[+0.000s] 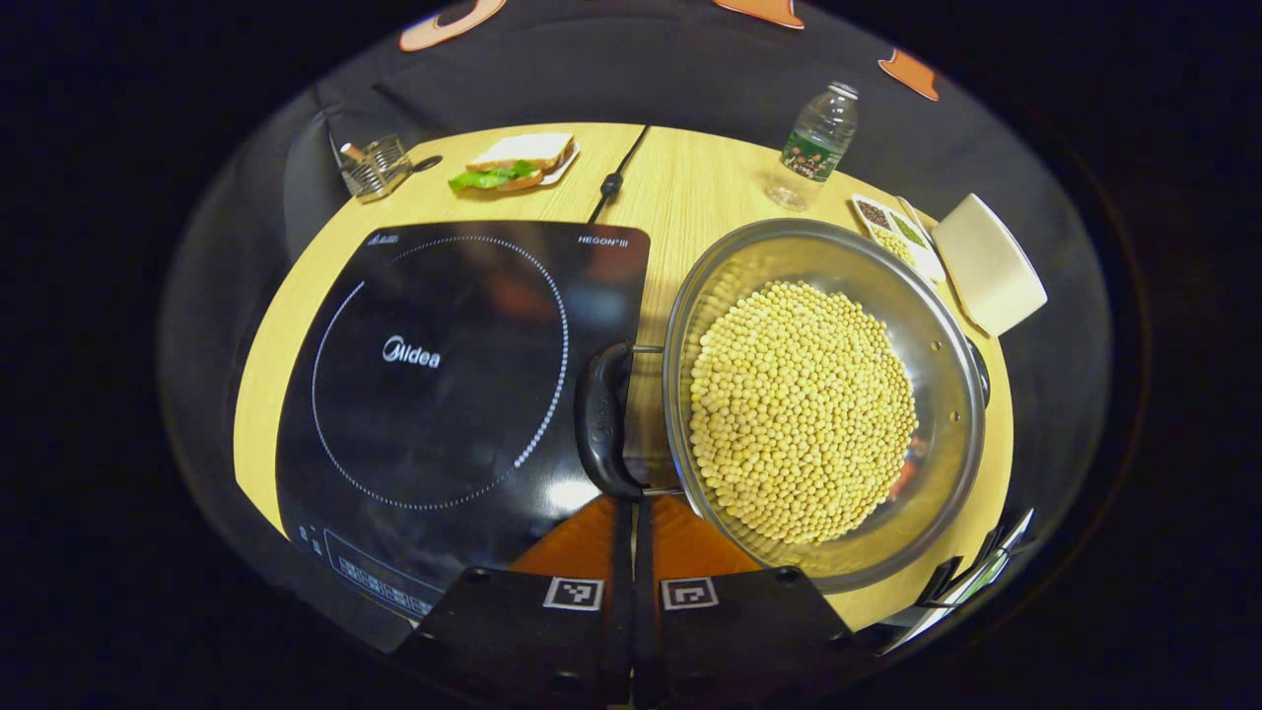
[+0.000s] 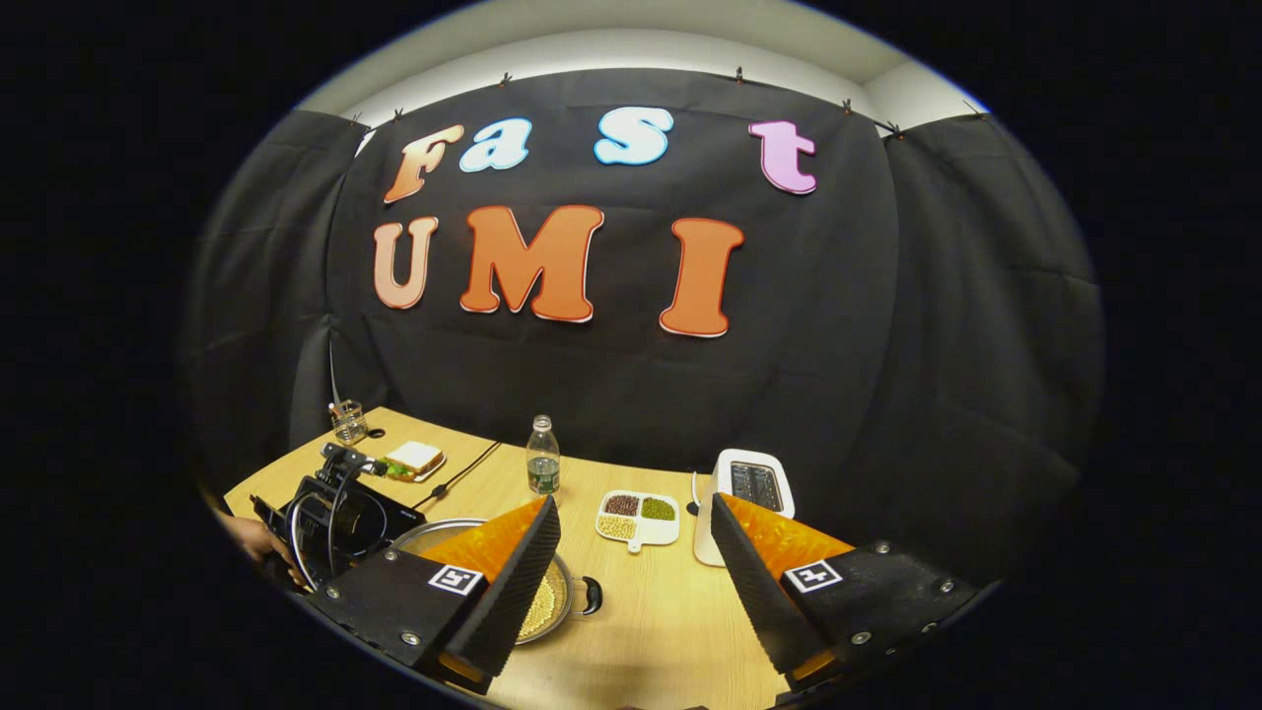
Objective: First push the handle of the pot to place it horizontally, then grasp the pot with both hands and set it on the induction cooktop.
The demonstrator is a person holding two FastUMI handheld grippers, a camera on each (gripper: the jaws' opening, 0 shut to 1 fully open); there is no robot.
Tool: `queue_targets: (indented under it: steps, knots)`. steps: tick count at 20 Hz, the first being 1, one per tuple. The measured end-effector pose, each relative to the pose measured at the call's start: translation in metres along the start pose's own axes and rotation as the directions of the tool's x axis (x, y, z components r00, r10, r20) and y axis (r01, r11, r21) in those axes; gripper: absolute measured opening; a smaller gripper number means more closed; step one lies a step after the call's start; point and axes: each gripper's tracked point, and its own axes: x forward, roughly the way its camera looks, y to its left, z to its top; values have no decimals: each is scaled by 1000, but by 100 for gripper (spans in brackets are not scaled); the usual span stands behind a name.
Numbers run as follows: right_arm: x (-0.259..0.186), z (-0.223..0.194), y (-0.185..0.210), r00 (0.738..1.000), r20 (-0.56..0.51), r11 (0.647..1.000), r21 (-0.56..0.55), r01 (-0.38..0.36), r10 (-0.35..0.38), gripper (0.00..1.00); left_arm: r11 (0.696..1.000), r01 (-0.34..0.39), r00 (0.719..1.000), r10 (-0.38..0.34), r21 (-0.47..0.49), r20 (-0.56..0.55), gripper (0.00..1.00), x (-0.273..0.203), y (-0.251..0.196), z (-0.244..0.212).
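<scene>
In the left gripper view a steel pot [image 1: 937, 325] full of yellow beans [image 1: 799, 414] stands on the wooden table, just right of the black induction cooktop [image 1: 434, 365]. Its black loop handle [image 1: 601, 419] sticks out over the cooktop's right edge. My left gripper [image 1: 632, 508] is shut, its tips right at the near end of that handle with nothing between them. A second black handle [image 1: 979, 370] sits on the pot's far side. In the right gripper view my right gripper [image 2: 631, 567] hangs wide open above the table, with the pot [image 2: 562, 592] behind its left finger.
Along the back stand a water bottle [image 1: 813, 148], a sandwich on a plate [image 1: 518, 163], a small metal holder [image 1: 375, 168], a tray of sorted beans [image 1: 892, 232] and a white toaster [image 1: 986, 261]. A black cable [image 1: 611, 182] runs back from the cooktop. A hand [image 2: 251, 540] holds the left gripper [image 2: 330, 513].
</scene>
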Motion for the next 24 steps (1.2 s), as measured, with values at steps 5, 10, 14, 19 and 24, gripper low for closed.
queue_targets:
  steps: [5,10,14,19,24]
  knots:
    - [14,-31,21,993,-110,999,-5,-45,44,95,997,22,998,-26,78,57,8,7,-8,20]
    - [29,-60,33,976,-212,998,7,-57,58,96,991,55,994,-66,121,92,8,17,-18,35]
    - [40,-90,34,952,-303,999,25,-45,50,96,984,72,991,-90,160,104,8,18,-27,43]
    - [51,-123,36,913,-405,995,103,-16,57,96,977,77,988,-102,198,117,8,25,-35,54]
    - [60,-150,27,879,-475,992,122,24,37,96,973,121,981,-148,199,128,8,27,-41,61]
